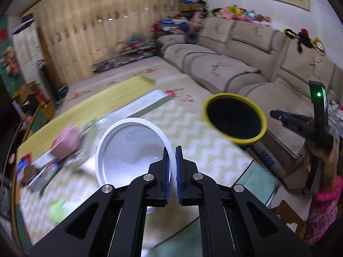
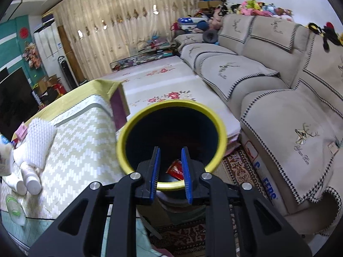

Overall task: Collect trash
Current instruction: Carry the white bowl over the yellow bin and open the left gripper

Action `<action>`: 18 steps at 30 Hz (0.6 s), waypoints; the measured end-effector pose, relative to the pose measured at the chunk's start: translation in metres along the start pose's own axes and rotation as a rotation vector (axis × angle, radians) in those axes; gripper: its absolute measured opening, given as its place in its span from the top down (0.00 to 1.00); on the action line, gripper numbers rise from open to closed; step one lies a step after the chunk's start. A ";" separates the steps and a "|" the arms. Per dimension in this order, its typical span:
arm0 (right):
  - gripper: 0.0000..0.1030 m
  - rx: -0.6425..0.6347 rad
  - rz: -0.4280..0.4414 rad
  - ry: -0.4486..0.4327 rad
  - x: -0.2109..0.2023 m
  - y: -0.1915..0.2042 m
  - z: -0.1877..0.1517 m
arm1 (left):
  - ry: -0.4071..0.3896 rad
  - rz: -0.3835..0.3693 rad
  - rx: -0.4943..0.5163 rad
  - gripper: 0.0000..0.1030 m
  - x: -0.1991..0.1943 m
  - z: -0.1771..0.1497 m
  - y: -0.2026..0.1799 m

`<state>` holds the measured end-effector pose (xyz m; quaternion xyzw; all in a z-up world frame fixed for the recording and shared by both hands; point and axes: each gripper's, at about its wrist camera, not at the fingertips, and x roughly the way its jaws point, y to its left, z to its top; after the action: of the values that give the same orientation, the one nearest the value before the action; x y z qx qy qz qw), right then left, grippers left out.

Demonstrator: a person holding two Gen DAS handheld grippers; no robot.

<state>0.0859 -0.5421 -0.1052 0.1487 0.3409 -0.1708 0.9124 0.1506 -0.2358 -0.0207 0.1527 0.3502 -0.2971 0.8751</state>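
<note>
My left gripper is shut on the rim of a white plastic cup, held tilted above the table with its mouth toward the camera. The yellow-rimmed black trash bin stands off the table's right edge; the right gripper shows beyond it. In the right wrist view my right gripper is open and empty just above the bin's mouth. A red wrapper lies inside the bin.
The table has a zigzag cloth with white bottles, a white foam sleeve, a green lid and blurred packets. A beige sofa runs along the right. A patterned rug lies under the bin.
</note>
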 end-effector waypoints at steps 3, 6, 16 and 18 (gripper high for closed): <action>0.79 0.022 -0.006 0.008 0.004 -0.011 0.000 | 0.012 -0.046 0.027 0.94 0.028 0.023 -0.027; 0.76 0.037 -0.006 0.015 0.007 -0.020 0.000 | 0.046 -0.108 0.052 0.94 0.066 0.049 -0.059; 0.76 0.081 -0.023 0.021 0.005 -0.046 -0.007 | 0.161 -0.199 0.140 0.94 0.186 0.097 -0.149; 0.76 0.084 -0.034 0.022 0.003 -0.048 -0.008 | 0.190 -0.202 0.146 0.94 0.209 0.101 -0.160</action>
<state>0.0634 -0.5822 -0.1205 0.1828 0.3459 -0.1988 0.8986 0.2243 -0.4941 -0.1062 0.2073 0.4226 -0.3924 0.7902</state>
